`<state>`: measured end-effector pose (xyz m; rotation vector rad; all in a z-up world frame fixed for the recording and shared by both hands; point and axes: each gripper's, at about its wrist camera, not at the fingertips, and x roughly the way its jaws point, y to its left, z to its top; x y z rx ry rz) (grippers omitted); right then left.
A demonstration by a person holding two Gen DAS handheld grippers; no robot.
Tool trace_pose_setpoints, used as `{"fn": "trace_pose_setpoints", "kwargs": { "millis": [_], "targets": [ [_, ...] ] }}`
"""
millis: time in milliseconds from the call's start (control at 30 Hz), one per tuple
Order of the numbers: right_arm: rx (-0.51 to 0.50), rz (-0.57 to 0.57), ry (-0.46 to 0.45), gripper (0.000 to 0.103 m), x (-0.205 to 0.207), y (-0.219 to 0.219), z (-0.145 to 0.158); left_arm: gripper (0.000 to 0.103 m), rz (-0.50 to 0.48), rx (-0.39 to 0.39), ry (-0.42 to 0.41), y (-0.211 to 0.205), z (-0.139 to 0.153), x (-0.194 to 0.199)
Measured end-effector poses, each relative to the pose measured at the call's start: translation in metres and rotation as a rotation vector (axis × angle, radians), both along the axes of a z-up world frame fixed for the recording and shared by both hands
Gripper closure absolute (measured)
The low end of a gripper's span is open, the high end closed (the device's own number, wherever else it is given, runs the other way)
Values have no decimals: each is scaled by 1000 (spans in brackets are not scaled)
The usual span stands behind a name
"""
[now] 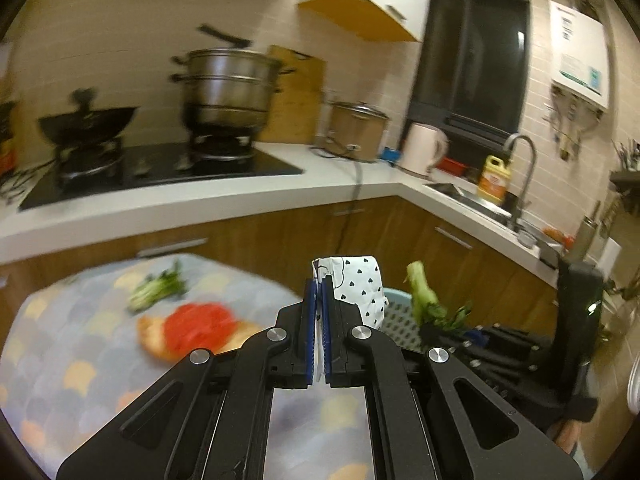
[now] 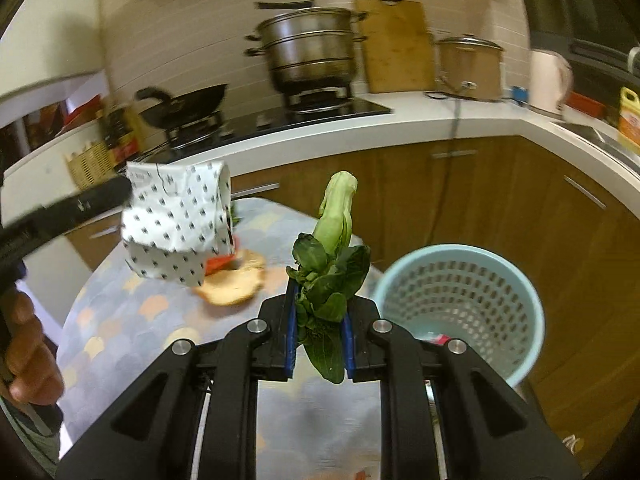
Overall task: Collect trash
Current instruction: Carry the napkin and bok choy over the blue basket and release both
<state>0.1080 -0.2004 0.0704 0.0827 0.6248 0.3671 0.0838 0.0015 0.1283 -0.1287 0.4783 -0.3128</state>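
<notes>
My left gripper (image 1: 319,284) is shut on a crumpled white paper with black hearts (image 1: 360,288), held above the table; the paper also shows in the right wrist view (image 2: 176,224). My right gripper (image 2: 320,292) is shut on a green bok choy stalk (image 2: 332,256), held upright just left of the light blue perforated trash basket (image 2: 460,304). In the left wrist view the bok choy (image 1: 424,296) and the basket's rim (image 1: 396,300) show behind the paper. A bread slice with a red piece on it (image 1: 192,330) and a leafy green scrap (image 1: 158,290) lie on the table.
The round table has a scale-patterned cloth (image 1: 72,340). Behind it runs a white counter (image 1: 320,184) with wooden cabinets, a stove with a wok (image 1: 86,120) and a steel steamer pot (image 1: 228,84), a kettle (image 1: 422,148) and a sink (image 1: 472,196).
</notes>
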Motion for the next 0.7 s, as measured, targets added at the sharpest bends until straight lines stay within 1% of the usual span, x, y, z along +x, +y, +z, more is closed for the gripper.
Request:
{"fn": "trace_pose_setpoints", "kwargs": {
  "millis": [133,300,400,467,533,633,700],
  "targets": [
    [18,-60,16,88,7,-32,-8,102,-55,32,15,-41,-1,23],
    [35,-118,39,88,14,-66,-20,102,-111,36,95,-85,-27,58],
    [39,-146,79,88,24,-80,-34,102,-131,41,148,-107,-46,78],
    [45,-165,127,88,34,-90,-48,102,-140,61,180,-123,-61,90],
    [67,-180,193,88,48,-100,-66,102,-152,75,208,-135,-73,99],
    [79,-207,278,86,66,-112,-89,102,-156,96,244,-146,-90,112],
    [79,-215,310,86,74,-116,-100,101,-159,99,271,-150,-101,121]
  ]
}}
